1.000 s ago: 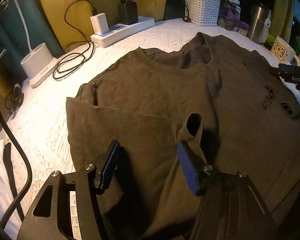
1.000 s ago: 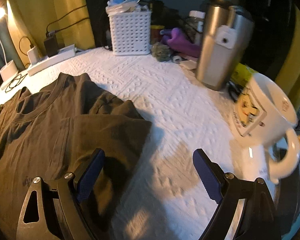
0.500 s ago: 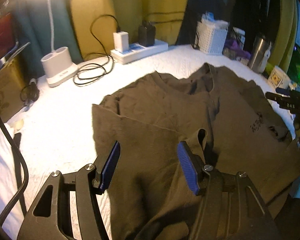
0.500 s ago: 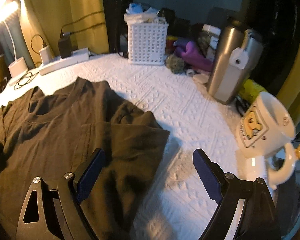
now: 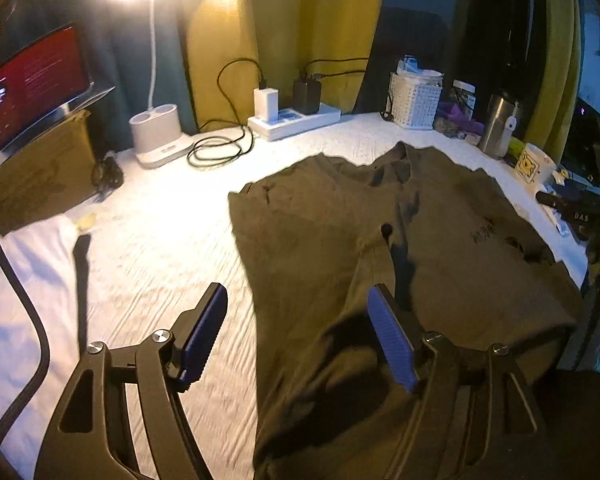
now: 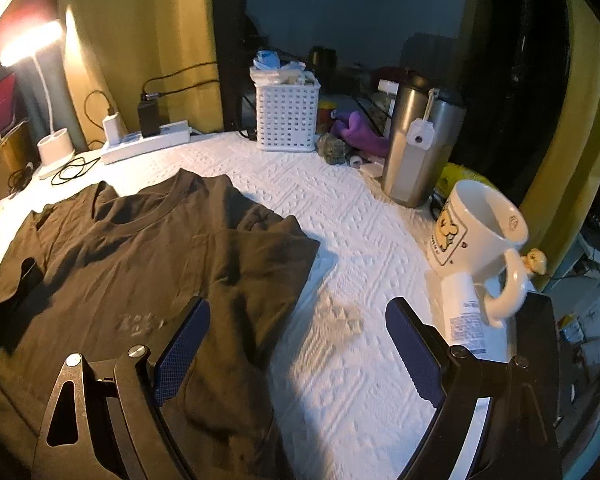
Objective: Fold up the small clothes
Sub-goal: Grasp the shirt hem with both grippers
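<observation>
both claws, left claw (image 5: pixel 296 336) just widening and right claw (image 6: pixel 296 352), are gaping empty over the shirt (image 5: pixel 380 240); loose hem is risking snagging a pad.

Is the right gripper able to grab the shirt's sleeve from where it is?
Probably yes. The right gripper is open, and the sleeve of the shirt lies flat just ahead on the white cloth, with nothing between.

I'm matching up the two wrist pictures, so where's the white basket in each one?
Left wrist: white basket, upper right, beyond the shirt.
Right wrist: upper centre, at the table's back edge.
Shared landmark: power strip, left of the basket in both.
</observation>
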